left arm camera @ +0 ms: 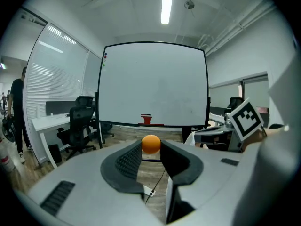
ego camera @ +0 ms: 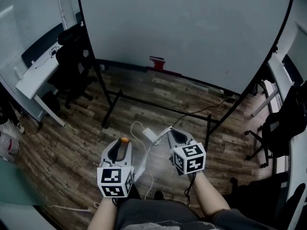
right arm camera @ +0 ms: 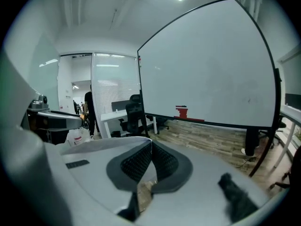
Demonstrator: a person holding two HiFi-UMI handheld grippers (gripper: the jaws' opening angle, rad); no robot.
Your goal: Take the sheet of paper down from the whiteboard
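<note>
From the head view, the whiteboard stands bare, well ahead of the person, and a pale sheet of paper hangs low by the knees. In the left gripper view, the left hand-held gripper is clenched on an orange ball. In the right gripper view, the right hand-held gripper appears clamped on the sheet's edge, and the sheet spreads to its left.

The whiteboard on its black frame fills the middle of the room, with wood-plank floor running under it and out in front. Left of the whiteboard sits a white desk with a black office chair just beside it, and behind them a glass partition with blinds. Right of the whiteboard, another black chair. Above the whiteboard — one ceiling strip light, lit.
</note>
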